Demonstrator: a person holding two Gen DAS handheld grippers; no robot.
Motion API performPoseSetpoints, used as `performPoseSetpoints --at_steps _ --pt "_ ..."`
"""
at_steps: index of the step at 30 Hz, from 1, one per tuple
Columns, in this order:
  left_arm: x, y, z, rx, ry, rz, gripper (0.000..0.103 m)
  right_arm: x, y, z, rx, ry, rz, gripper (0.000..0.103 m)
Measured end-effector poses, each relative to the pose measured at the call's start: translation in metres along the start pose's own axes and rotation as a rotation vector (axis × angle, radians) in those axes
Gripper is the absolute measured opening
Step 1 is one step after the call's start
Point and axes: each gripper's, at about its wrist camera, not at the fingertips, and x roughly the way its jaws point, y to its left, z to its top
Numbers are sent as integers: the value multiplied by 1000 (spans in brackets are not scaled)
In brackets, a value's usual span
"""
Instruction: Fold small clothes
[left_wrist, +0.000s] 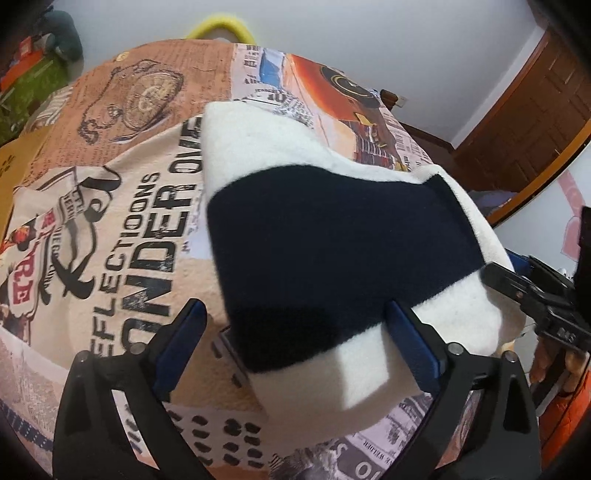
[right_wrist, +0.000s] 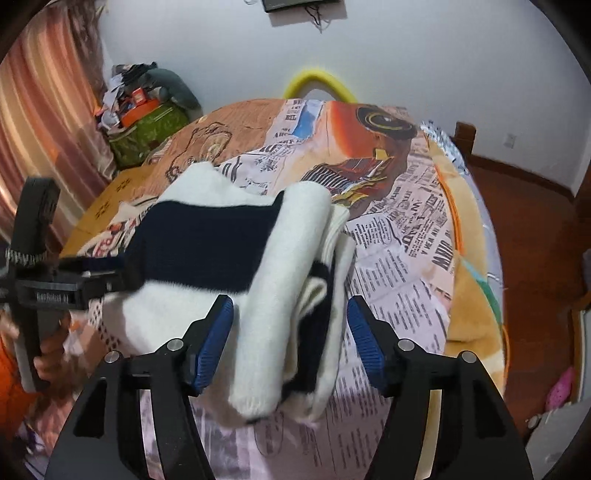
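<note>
A folded white garment with a wide dark navy band (left_wrist: 332, 240) lies on the printed bed cover (left_wrist: 129, 221). My left gripper (left_wrist: 299, 339) stands wide open around the garment's near end; its left pad is clear of the cloth and its right one lies against the white part. In the right wrist view the garment (right_wrist: 207, 240) shows its stacked folded edge between the pads of my right gripper (right_wrist: 290, 339), which is open with small gaps on both sides. The left gripper (right_wrist: 110, 277) sits at the garment's left edge. The right gripper (left_wrist: 517, 280) shows at the garment's right edge.
The bed cover (right_wrist: 399, 240) reaches a yellow fleece blanket (right_wrist: 469, 295) at the right edge. A yellow curved bar (right_wrist: 317, 83) rises behind the bed. Bags and clutter (right_wrist: 147, 122) stand by the curtain, and a cardboard sheet (right_wrist: 110, 199) lies at the left. A hand (right_wrist: 48, 354) holds the left gripper.
</note>
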Motion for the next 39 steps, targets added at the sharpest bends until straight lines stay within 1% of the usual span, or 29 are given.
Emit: performPoseSetpoints --at_steps 2,3,5,11,12,13,15,17,20,21,22,24,26,30,33,39 --pt "7 -1 2 -8 16 -19 101 15 -8 2 32 30 4 68" --pt "10 0 3 -15 25 -33 101 21 -12 1 52 42 16 70" --pt "17 0 5 -35 42 -59 103 29 -19 -1 103 53 57 76" --pt "28 3 8 -65 62 -112 103 50 -33 -8 250 98 217 77" --pt "29 3 8 -67 62 -118 103 51 -32 -9 260 99 240 77" --pt "29 4 8 -66 62 -122 103 52 -30 -8 265 100 249 73" --pt "26 4 8 -59 58 -129 98 48 -26 -9 255 87 258 65" --pt "21 3 7 -49 53 -131 94 40 -19 -9 232 72 245 51" --pt "9 1 5 -37 38 -136 84 29 -4 -8 180 54 206 44" --pt "5 2 5 -36 32 -137 79 26 -1 -7 169 48 200 44" --pt "1 4 4 -37 24 -138 76 24 2 -7 158 42 197 42" --pt "-11 7 2 -38 6 -135 69 16 13 -5 147 30 209 41" --pt "-23 12 0 -41 -13 -131 66 13 19 0 133 20 216 41" --pt "-58 29 -5 -41 -78 -106 65 8 48 12 85 6 237 40" --pt "-85 48 -8 -52 -123 -88 65 8 78 20 44 -11 261 40" --pt "-134 108 -20 -108 -187 -26 65 29 133 36 3 -20 330 40"
